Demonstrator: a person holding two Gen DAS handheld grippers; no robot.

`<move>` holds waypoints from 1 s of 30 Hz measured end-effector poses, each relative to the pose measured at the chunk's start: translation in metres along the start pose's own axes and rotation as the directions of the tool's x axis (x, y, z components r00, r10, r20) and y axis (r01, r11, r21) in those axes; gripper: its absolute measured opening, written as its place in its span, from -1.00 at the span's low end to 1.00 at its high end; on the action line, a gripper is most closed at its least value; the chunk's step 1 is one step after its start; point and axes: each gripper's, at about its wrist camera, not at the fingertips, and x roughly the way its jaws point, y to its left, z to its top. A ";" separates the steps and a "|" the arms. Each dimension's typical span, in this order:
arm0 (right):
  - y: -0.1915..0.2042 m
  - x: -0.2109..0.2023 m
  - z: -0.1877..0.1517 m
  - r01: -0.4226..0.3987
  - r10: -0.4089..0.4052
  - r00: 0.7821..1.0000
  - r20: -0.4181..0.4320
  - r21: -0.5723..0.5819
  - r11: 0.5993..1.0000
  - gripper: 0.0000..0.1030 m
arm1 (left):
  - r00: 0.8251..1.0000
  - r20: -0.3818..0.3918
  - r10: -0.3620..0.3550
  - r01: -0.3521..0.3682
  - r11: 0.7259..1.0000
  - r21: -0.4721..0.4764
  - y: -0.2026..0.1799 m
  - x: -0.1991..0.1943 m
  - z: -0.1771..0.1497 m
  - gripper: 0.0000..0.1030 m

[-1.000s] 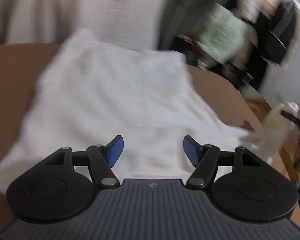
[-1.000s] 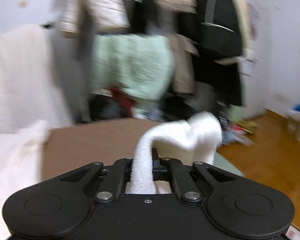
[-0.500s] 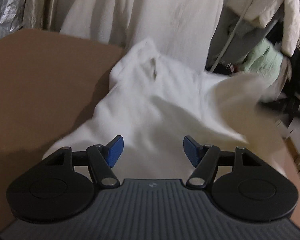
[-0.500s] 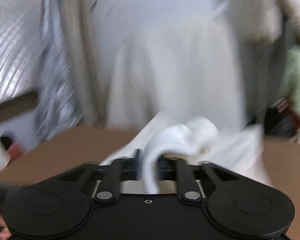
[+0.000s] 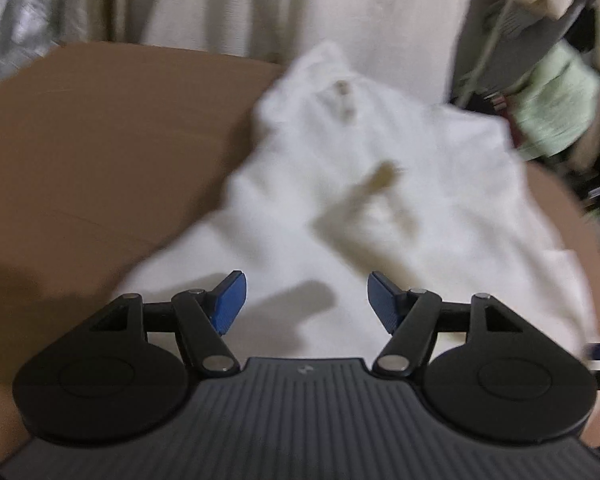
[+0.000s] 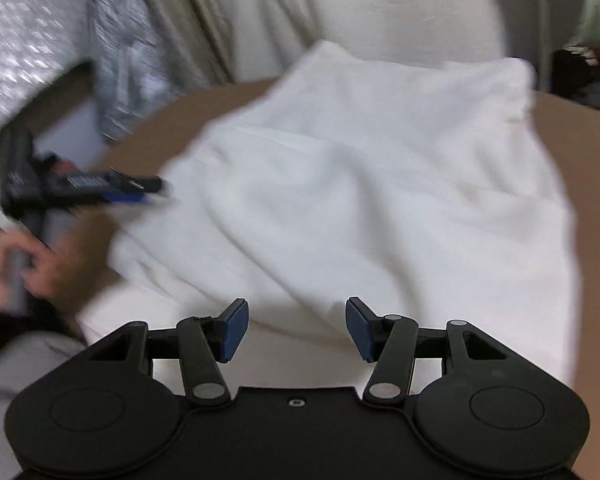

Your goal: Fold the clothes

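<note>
The left gripper (image 5: 303, 298) hovers with jaws wide and empty over the near left part of the white garment (image 6: 380, 184), which lies rumpled across the brown table (image 5: 100, 140). The right gripper (image 6: 296, 330), over the garment's near edge, is likewise wide and empty. The cloth looks soft, light and limp; best pinched at a hem or corner.

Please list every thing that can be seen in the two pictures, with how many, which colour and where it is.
white garment: one, white, lying rumpled on the brown table, partly folded over itself
table: one, brown, under the garment
hanging cloth: one, cream, behind the table
light green garment: one, pale green, far right behind the table, blurred
silver sheet: one, shiny silver, far left
left gripper: one, black with blue pads, open above the near part of the garment
right gripper: one, black with blue pads, open, empty
</note>
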 end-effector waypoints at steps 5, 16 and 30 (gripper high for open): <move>-0.008 -0.005 -0.008 -0.103 0.104 0.995 -0.004 0.100 0.990 0.15 | 0.985 0.077 0.154 -0.138 0.974 -0.179 0.051 -0.013 0.013 0.48; -0.037 0.034 -0.035 -0.139 0.098 0.988 0.119 0.419 0.897 0.16 | 0.996 -0.076 -0.037 0.002 0.909 -0.418 0.151 0.016 -0.023 0.70; -0.034 0.045 -0.026 -0.048 -0.005 0.990 0.140 0.373 0.926 -0.44 | 0.962 -0.014 -0.272 0.253 0.911 -0.327 0.119 0.045 -0.023 0.08</move>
